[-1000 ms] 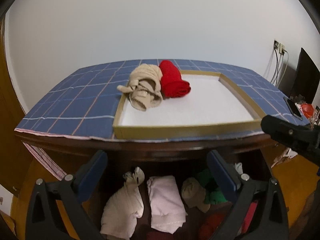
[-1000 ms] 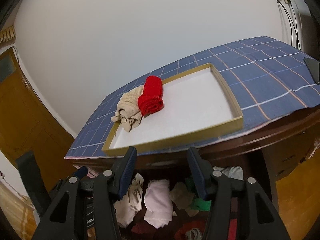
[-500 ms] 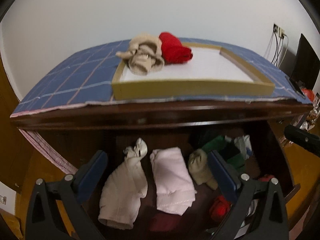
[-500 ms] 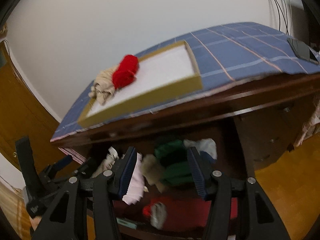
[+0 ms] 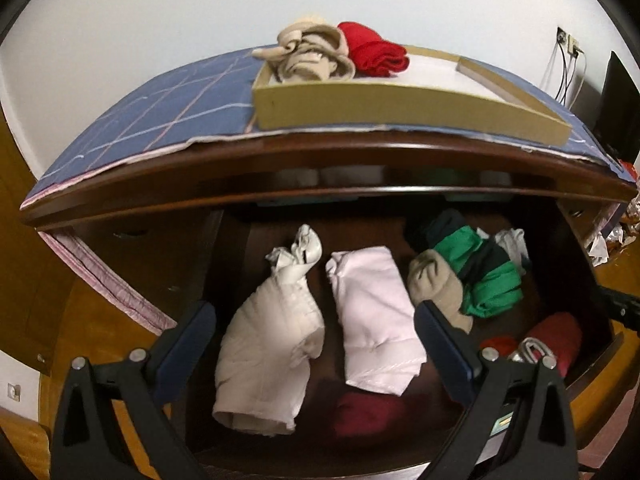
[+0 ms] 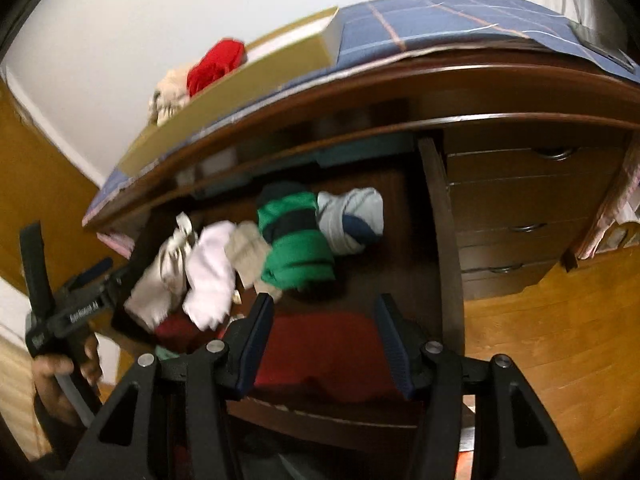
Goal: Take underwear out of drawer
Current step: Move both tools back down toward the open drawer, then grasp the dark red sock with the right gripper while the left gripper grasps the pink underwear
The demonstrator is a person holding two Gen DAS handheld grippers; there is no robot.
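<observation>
Left gripper (image 5: 316, 332) jaws are gaping wide over crumpled cream and pink cloths (image 5: 376, 320); right gripper (image 6: 322, 340) jaws, half-open, are framing a red cloth (image 6: 320, 348). Only its view is showing the grey roll (image 6: 352, 220).

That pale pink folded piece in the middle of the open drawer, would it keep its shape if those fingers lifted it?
Probably not. The pale pink piece looks like thin, loosely folded cloth with soft creases, so it would likely droop and unfold when pinched at one spot. It seems light for its size. Its left edge lies close to the cream garment, which might drag along.
</observation>
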